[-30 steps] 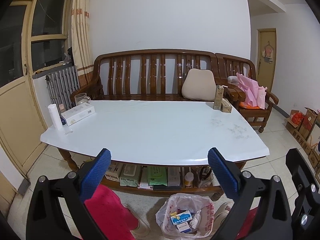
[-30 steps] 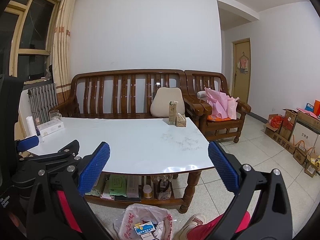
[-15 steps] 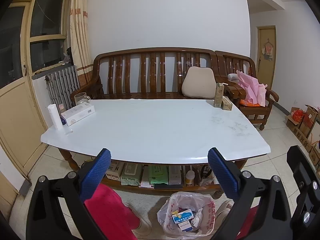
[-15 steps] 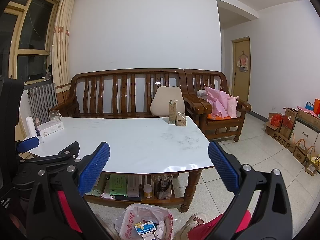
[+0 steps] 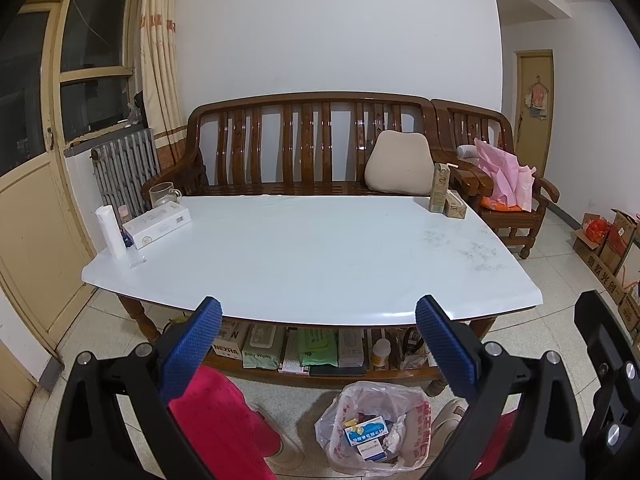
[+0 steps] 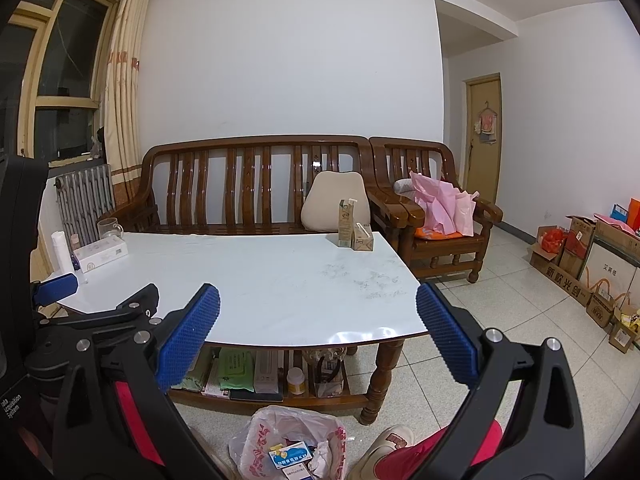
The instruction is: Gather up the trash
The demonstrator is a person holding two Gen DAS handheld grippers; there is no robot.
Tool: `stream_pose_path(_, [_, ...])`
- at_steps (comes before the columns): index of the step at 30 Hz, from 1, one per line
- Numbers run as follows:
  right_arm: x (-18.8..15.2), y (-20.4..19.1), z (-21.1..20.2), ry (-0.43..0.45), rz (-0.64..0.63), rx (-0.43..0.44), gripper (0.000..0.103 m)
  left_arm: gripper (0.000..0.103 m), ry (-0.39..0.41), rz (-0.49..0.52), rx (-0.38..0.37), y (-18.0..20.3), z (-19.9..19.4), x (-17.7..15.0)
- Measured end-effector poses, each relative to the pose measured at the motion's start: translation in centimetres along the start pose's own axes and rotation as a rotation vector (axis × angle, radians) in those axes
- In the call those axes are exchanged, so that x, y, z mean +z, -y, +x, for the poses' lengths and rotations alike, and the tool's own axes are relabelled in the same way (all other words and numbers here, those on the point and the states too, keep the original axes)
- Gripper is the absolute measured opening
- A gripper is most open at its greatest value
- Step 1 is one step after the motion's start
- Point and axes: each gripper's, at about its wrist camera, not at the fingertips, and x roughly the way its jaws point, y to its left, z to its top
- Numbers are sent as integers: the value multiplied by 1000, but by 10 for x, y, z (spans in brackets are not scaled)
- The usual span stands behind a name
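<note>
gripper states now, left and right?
Left gripper: open, holding nothing.
Right gripper: open, holding nothing.

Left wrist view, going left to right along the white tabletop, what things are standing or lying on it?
White paper roll → flat white rectangular box → clear glass mug → tall tan drink carton → small tan box lying beside it.

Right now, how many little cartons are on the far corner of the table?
2. A tall drink carton stands upright at the table's far right corner, and a shorter carton sits close beside it on the right. None seem hidden.
</note>
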Motion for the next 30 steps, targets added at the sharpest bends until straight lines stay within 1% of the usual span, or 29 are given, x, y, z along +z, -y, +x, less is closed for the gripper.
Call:
stream_pose_path(11, [-3,1,3,-7,0,5,96,95,-9,6,-1,1,2,-3])
stream_pose_path(15, [-4,4,3,-8,5,15,96,95,-9,-3,-25,-2,2,-2])
stream_pose_path(20, [-6,4,4,-12,1,16,96,95,6,6,0,-2,1,-3])
stream_pose_path(30, [-6,7,5,-20,4,20,96,95,-16,8,-1,-2,6,-1])
